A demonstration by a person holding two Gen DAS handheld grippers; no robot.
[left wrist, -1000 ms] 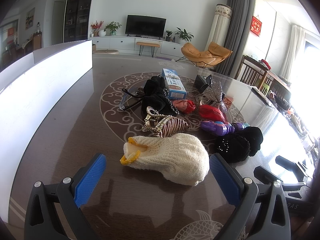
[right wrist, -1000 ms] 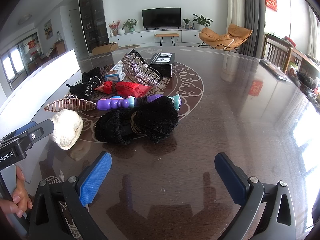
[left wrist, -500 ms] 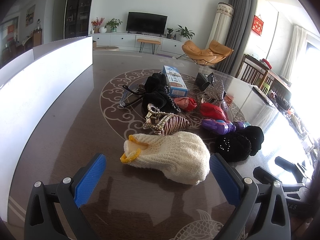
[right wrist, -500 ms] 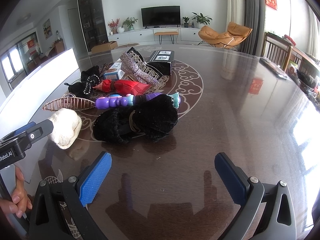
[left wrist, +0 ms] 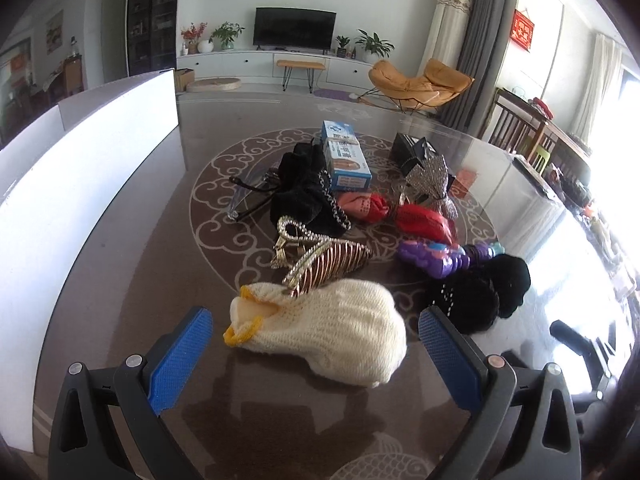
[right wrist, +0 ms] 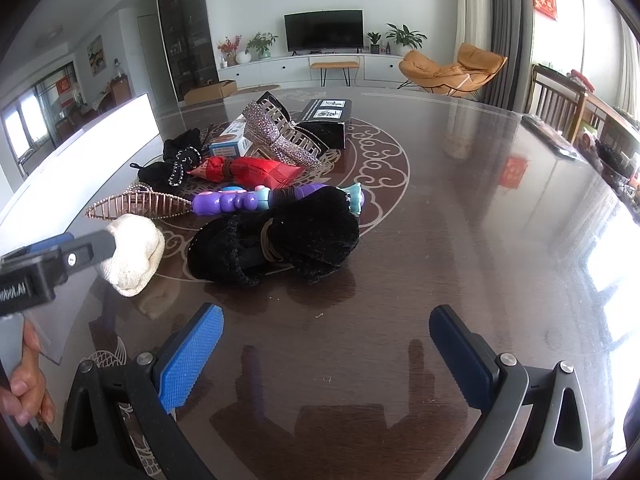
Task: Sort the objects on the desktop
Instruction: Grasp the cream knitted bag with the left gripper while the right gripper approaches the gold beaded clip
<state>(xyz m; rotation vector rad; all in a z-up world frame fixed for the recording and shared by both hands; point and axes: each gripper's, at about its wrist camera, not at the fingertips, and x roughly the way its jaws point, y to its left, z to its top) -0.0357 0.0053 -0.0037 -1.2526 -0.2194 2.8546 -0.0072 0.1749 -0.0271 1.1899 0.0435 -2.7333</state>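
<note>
On the dark glossy tabletop point(left wrist: 120, 280) everything lies unsorted; the left hand-held gripper point(left wrist: 316, 354) gapes wide around the cream knitted pouch point(left wrist: 320, 336), the right hand-held gripper point(right wrist: 326, 354) wide, empty.

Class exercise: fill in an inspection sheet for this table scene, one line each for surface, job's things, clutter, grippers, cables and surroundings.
Surface: dark glossy table with pale swirl pattern.
Job's things: cream knitted pouch, gold hair claw, purple toy, black velvet bow, red packet, blue box.
Clutter: white board along the table's edge.
Grippers: left gripper open around the pouch; right gripper open, empty.
Cables: nothing seen.
Surroundings: television, orange chair.
</note>
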